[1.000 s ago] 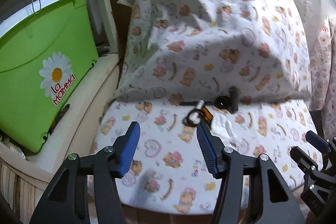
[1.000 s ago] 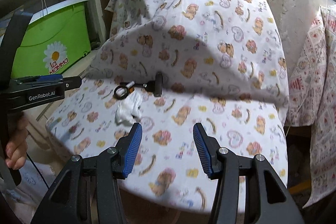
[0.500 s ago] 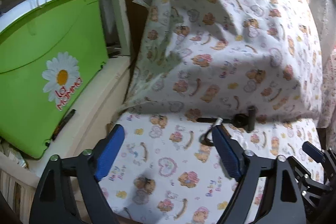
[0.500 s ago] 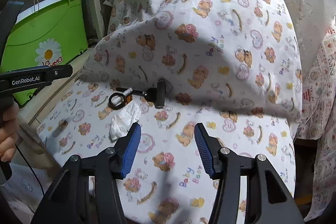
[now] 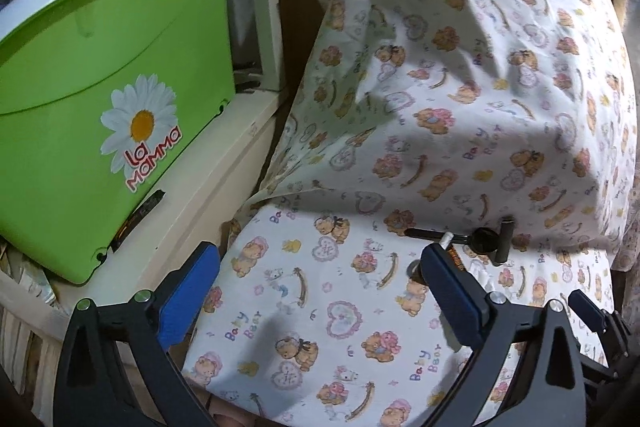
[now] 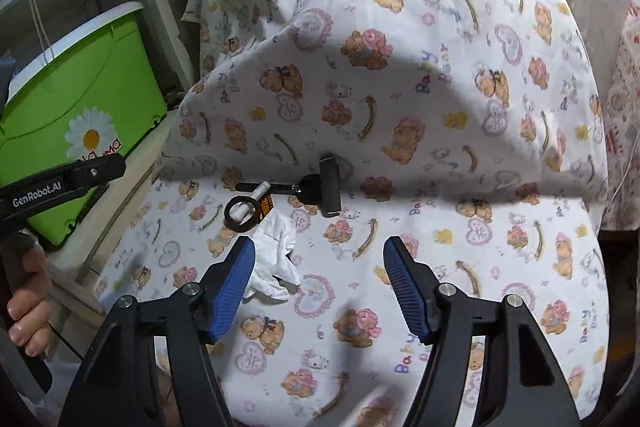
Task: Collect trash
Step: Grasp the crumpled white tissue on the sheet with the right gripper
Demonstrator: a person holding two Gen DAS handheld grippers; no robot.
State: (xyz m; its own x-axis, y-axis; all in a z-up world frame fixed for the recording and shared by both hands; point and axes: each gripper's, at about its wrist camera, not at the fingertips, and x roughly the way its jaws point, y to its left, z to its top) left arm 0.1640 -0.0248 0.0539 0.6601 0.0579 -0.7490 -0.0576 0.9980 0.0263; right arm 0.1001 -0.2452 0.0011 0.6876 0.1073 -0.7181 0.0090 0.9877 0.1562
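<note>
Both tongs are seen spreading, nothing between them: right tongs (image 6: 318,285) just beside the crumpled white tissue (image 6: 276,259), left tongs (image 5: 316,301) further off. The tissue should be pinched at its raised folds (it is soft), away from the black tool (image 6: 320,189) behind it. It lies on the bear-print cloth (image 6: 500,247); a green bin (image 5: 100,131) stands left.

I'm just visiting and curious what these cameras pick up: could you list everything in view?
Crumpled tissue: one, white, on the seat by the right gripper's left finger.
Black tool with ring: one, black, behind the tissue; exact kind unclear.
Teddy-print cloth: one, white, patterned, draped over seat and backrest.
Daisy-logo bin: one, green, white rim, on a pale shelf to the left.
Left gripper: black, blue pads, jaws opening, nothing between.
Right gripper: same, jaws opening, nothing between.
Hand: one, holding the left gripper's handle.
</note>
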